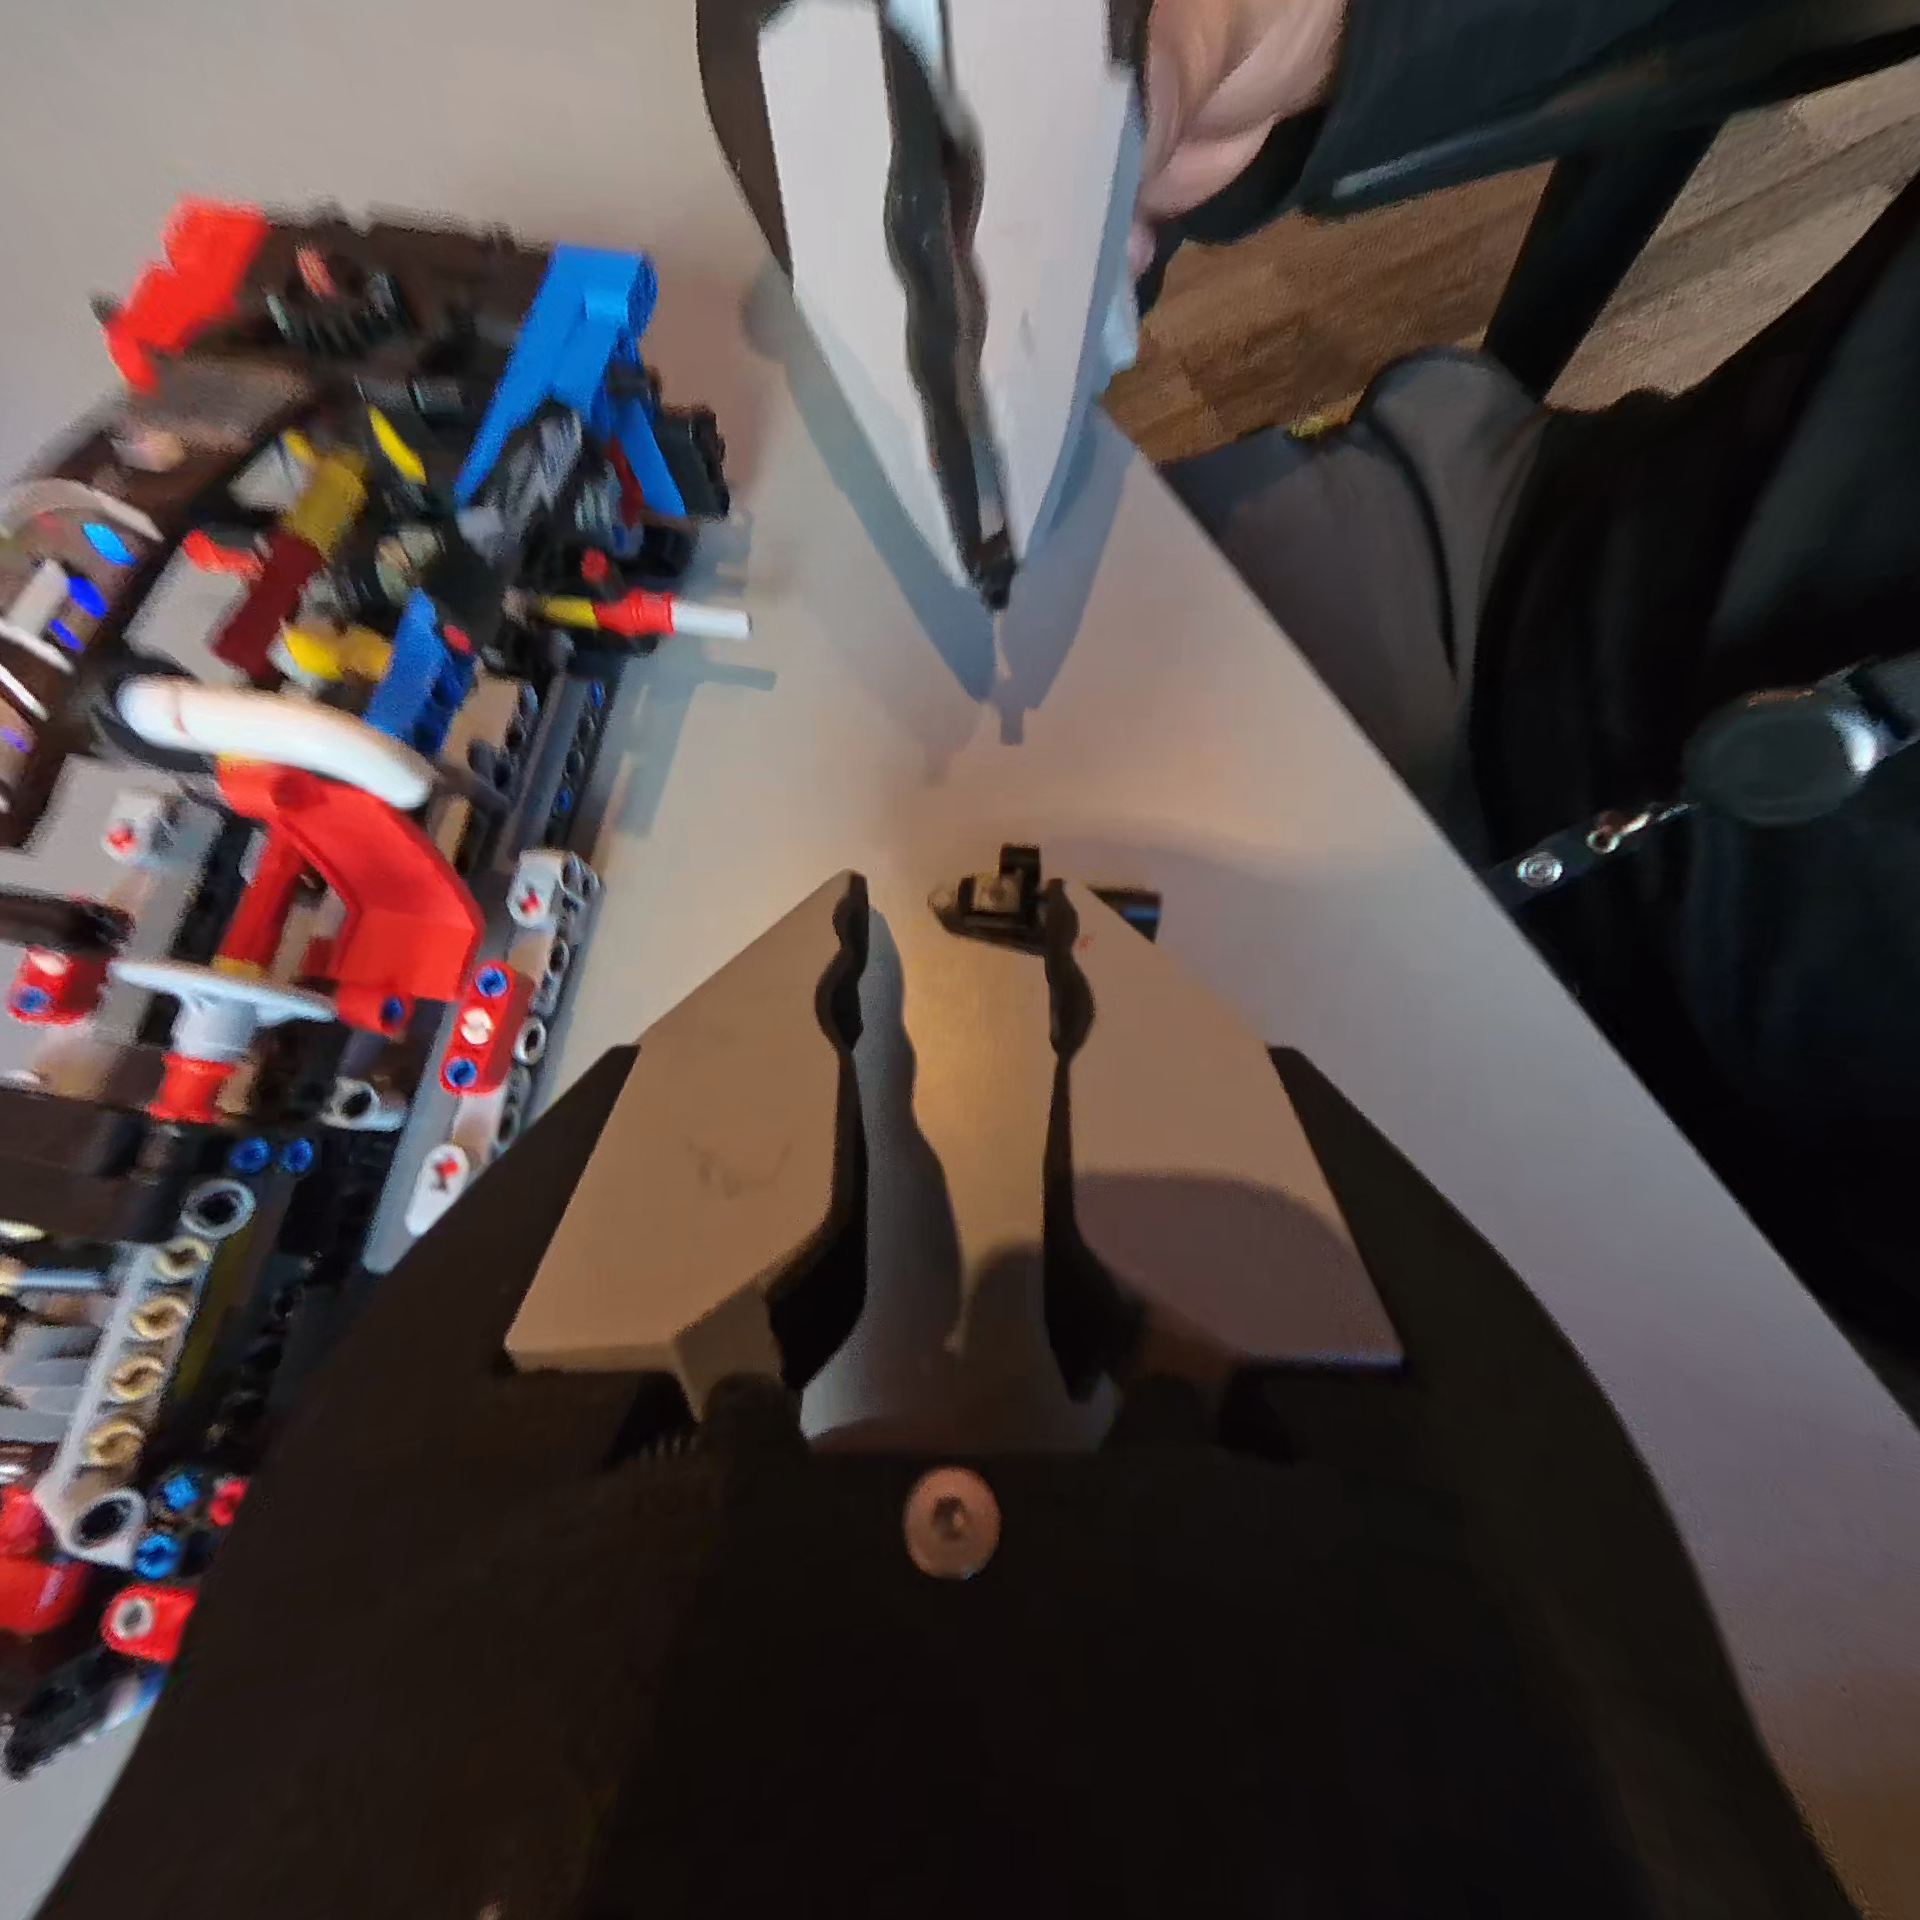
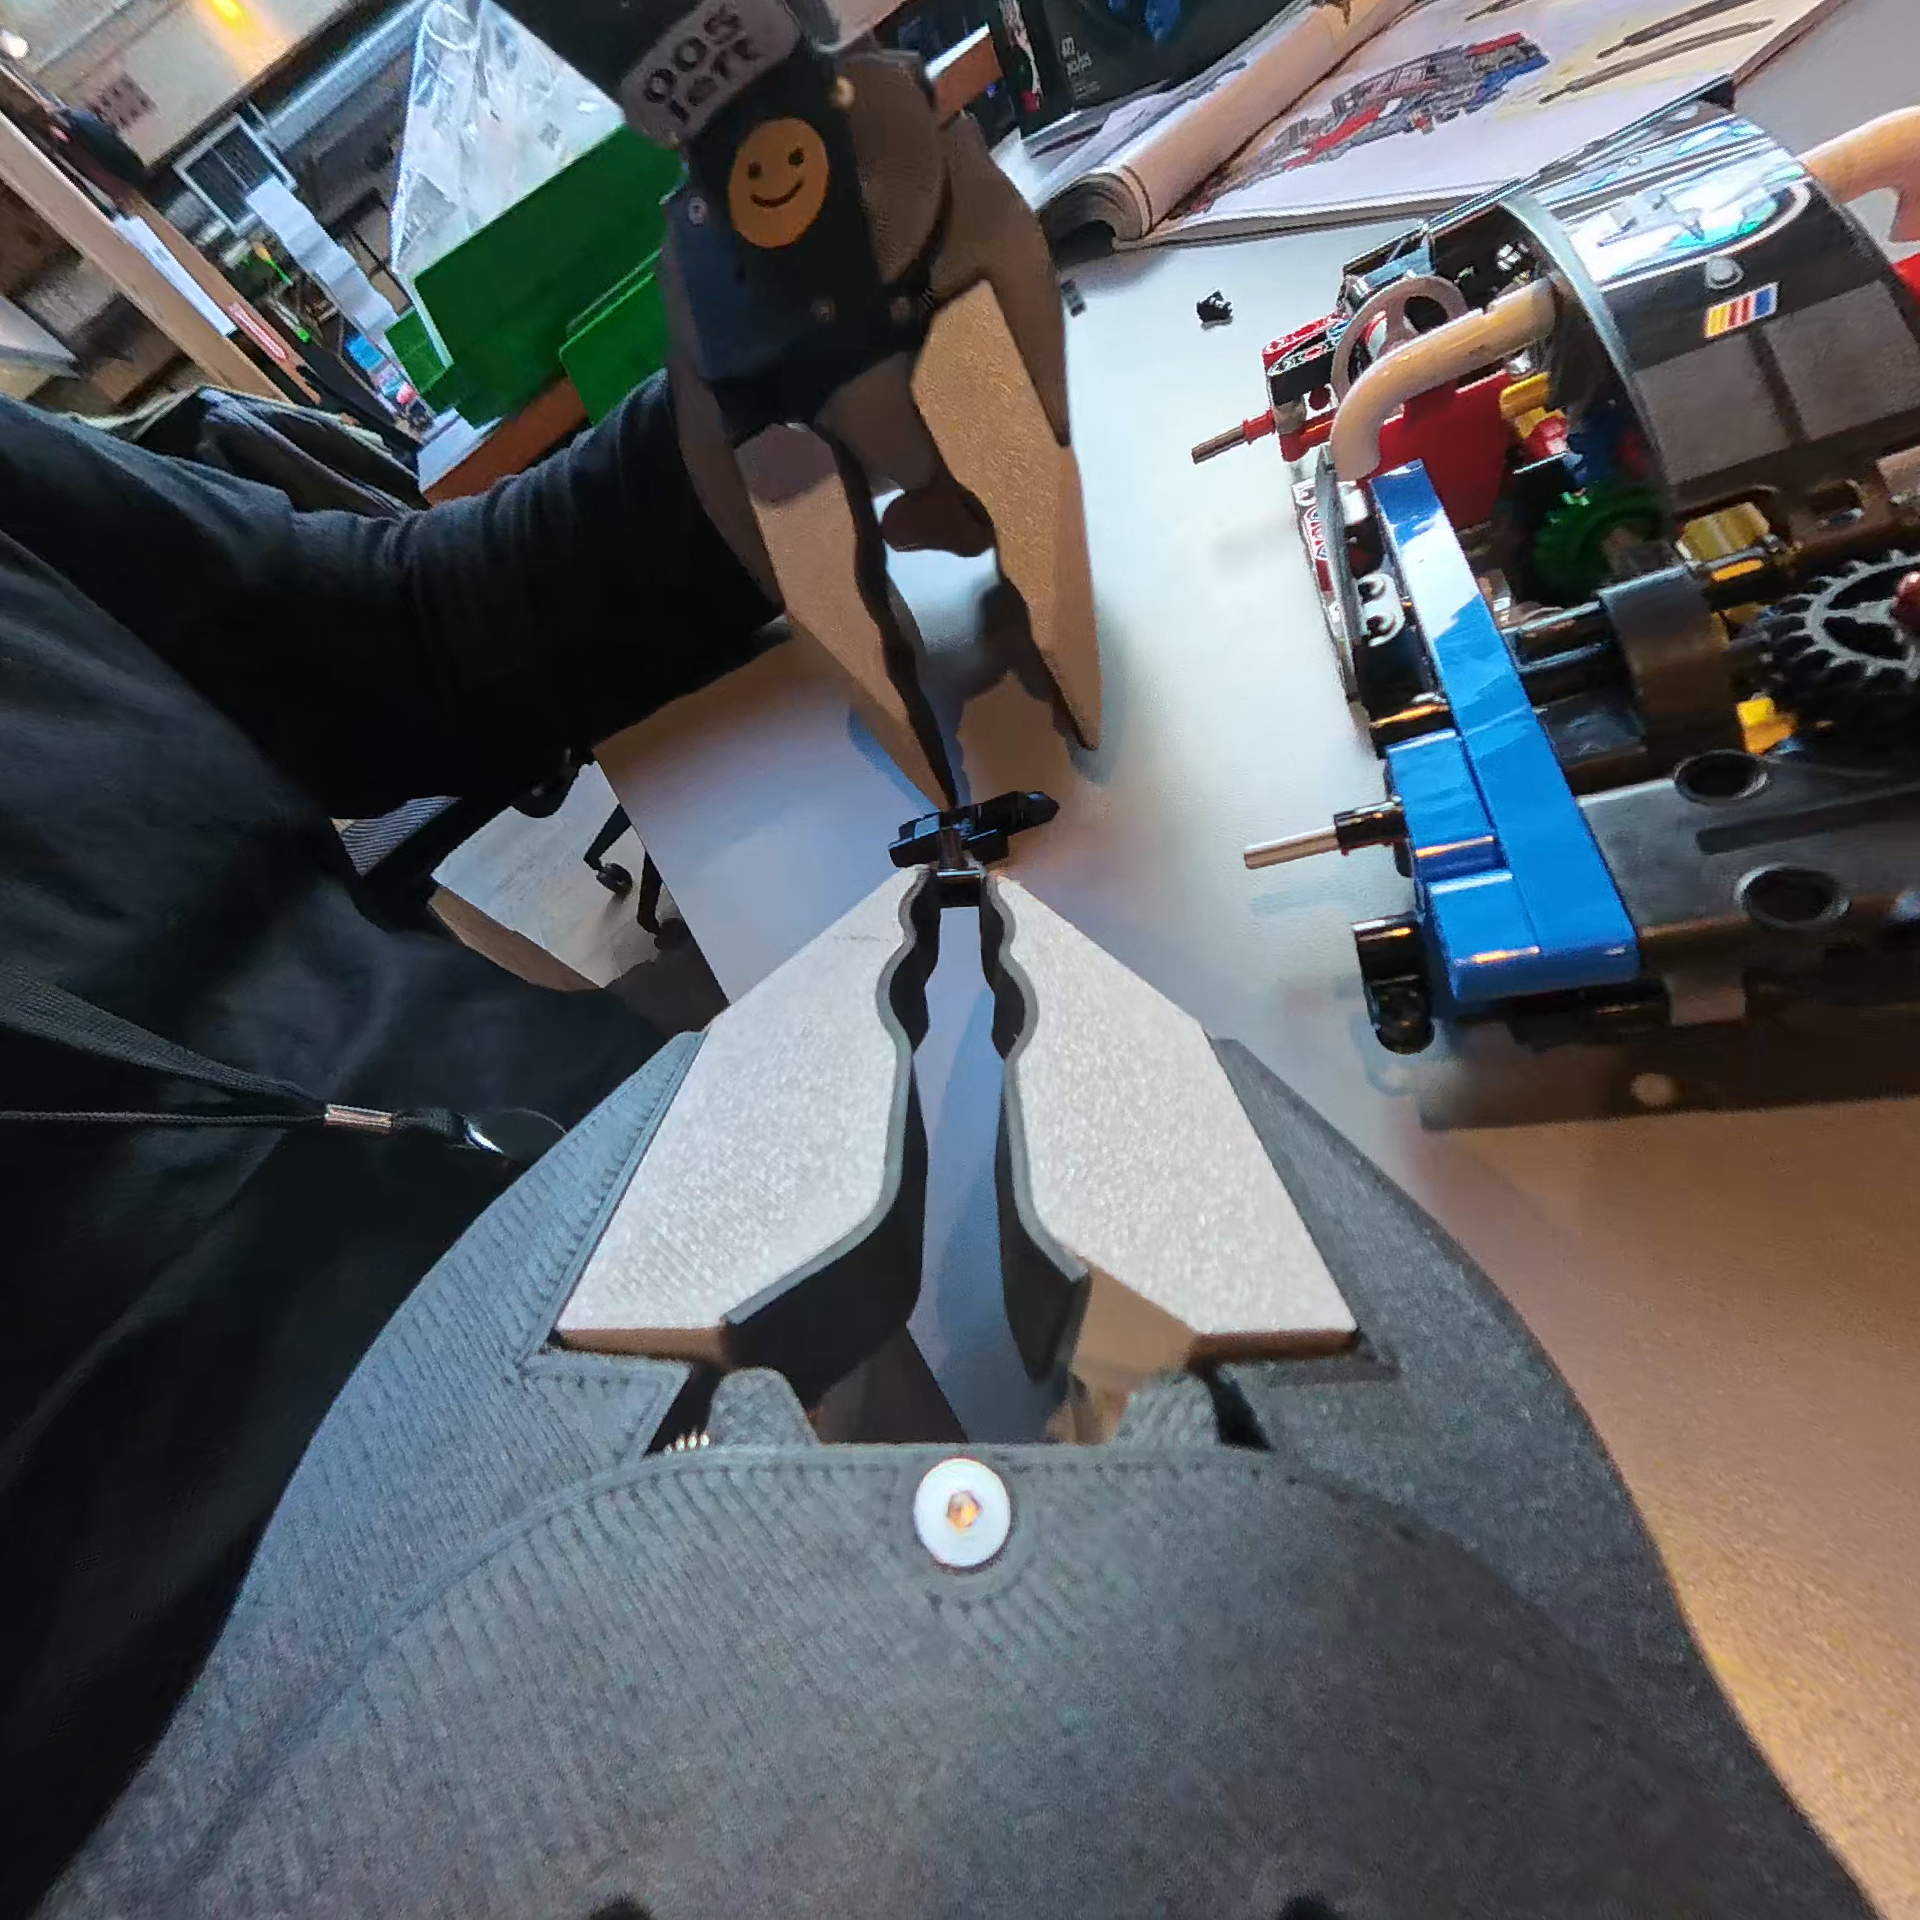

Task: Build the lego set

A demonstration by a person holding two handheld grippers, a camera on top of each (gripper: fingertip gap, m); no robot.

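The partly built Lego car (image 1: 312,727) stands on the white table, left of my left gripper; it also shows in the right wrist view (image 2: 1610,623). My left gripper (image 1: 956,888) is open, tips low over the table. A small black piece (image 1: 987,894) lies against its right finger. My right gripper (image 2: 954,883) is nearly shut with the stem of a small black piece (image 2: 971,826) between its tips. The left gripper (image 2: 1008,758) hangs open just beyond, one fingertip touching that piece. In the blurred left wrist view the right gripper (image 1: 992,592) hovers shut above the table.
An open instruction booklet (image 2: 1403,114) lies at the back of the table. Loose black bits (image 2: 1210,307) lie near it. Green bins (image 2: 540,260) stand behind. The table edge (image 1: 1351,727) runs close by, with a person's dark clothing beyond it. One gripper's finger ends stand about 6 centimeters off the other's.
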